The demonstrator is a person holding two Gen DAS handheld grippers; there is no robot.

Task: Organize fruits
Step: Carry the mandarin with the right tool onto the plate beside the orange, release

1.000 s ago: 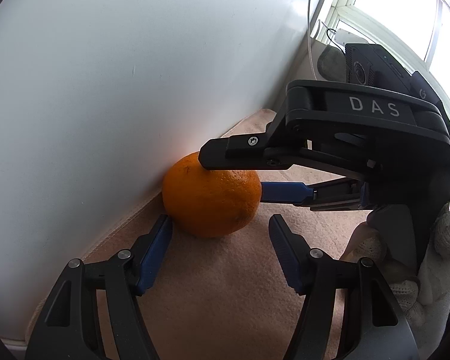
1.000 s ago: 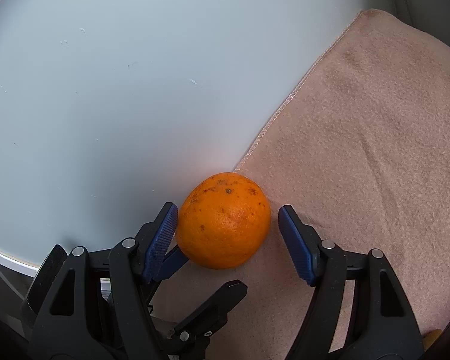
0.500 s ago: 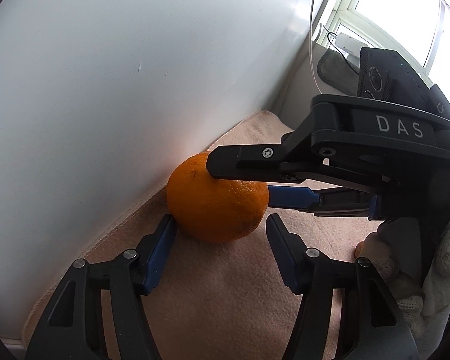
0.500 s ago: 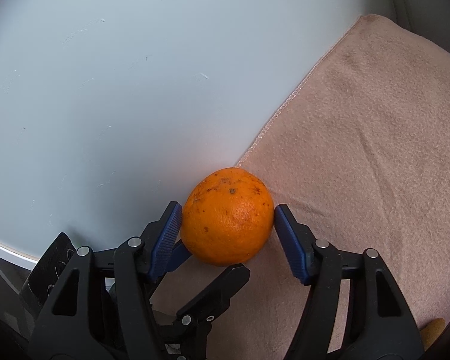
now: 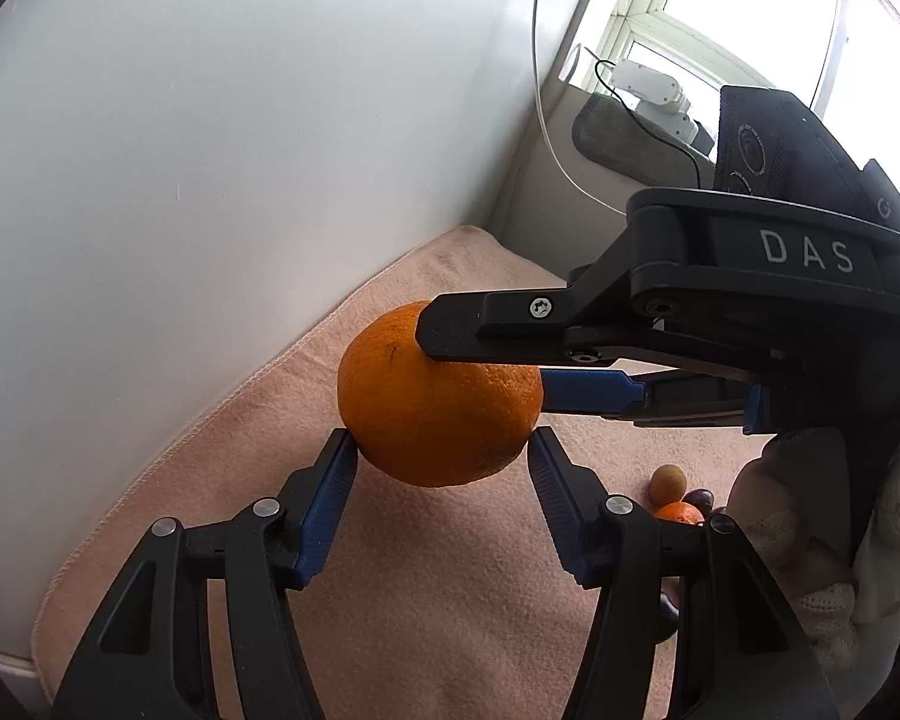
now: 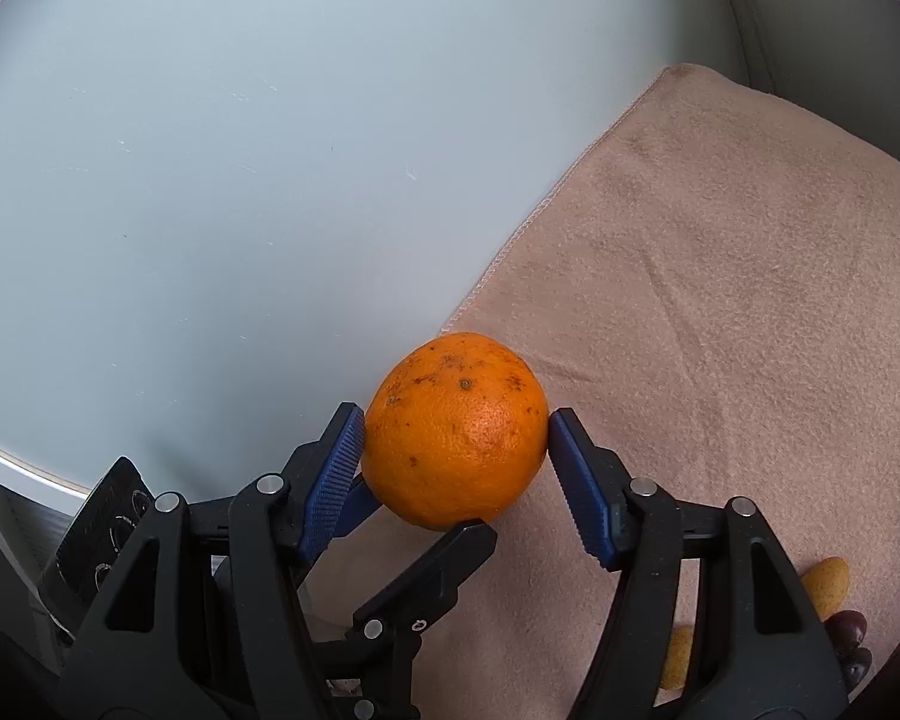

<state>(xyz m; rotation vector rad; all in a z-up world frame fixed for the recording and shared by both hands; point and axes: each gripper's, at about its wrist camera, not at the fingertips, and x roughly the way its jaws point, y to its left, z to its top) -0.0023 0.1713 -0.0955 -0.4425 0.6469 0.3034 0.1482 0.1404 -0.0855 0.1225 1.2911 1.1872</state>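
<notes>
1. Above the pink cloth [image 6: 720, 300], beside the white wall [image 5: 210, 150], the orange [image 6: 457, 429] sits pinched in the right gripper [image 6: 456, 468].
2. Left gripper [image 5: 444, 480] fingers bracket it, apparently touching; grip uncertain.
3. Risk: opposing pulls could squeeze it free.

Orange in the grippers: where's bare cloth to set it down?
Bare pink cloth stretches from the orange toward the far corner, bordered by the white wall. Crowded: small fruits cluster at the near right edge.
</notes>
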